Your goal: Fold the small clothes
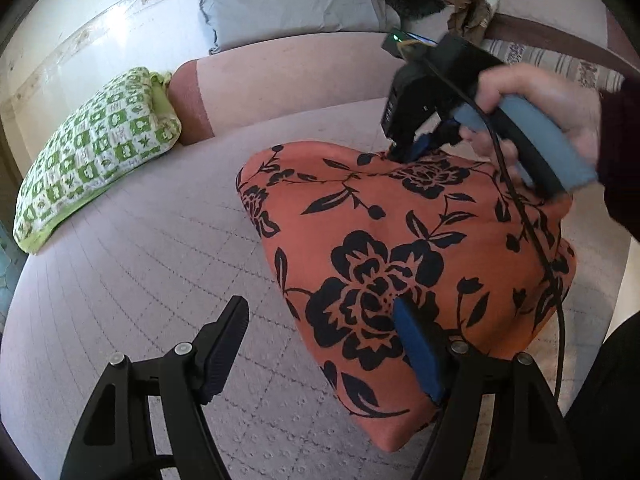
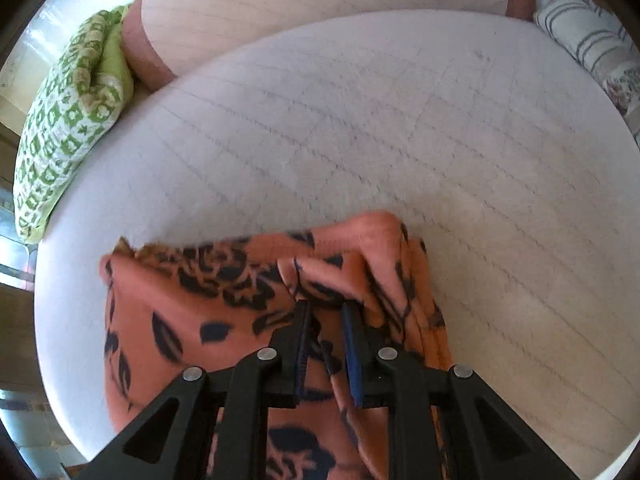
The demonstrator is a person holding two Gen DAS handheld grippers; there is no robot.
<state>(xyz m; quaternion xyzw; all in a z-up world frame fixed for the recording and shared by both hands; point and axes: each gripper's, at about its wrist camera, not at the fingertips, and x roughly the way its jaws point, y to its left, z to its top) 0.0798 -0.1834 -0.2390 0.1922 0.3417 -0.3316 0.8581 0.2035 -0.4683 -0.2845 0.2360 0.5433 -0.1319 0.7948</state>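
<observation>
An orange cloth with black flowers (image 1: 400,248) lies on the pale quilted bed (image 1: 160,248), lifted at its far edge. My left gripper (image 1: 320,320) is open; its right finger rests against the cloth's near part, the left finger over bare bed. My right gripper (image 1: 404,152), held by a hand, pinches the cloth's far edge. In the right wrist view my right gripper (image 2: 326,312) is shut on a bunched fold of the cloth (image 2: 192,312), which hangs below it over the bed (image 2: 400,120).
A green and white patterned pillow (image 1: 96,152) lies at the left, also in the right wrist view (image 2: 68,120). A grey pillow (image 1: 288,0) and a pink bolster (image 1: 280,76) lie behind. Striped fabric (image 2: 588,40) sits at the right.
</observation>
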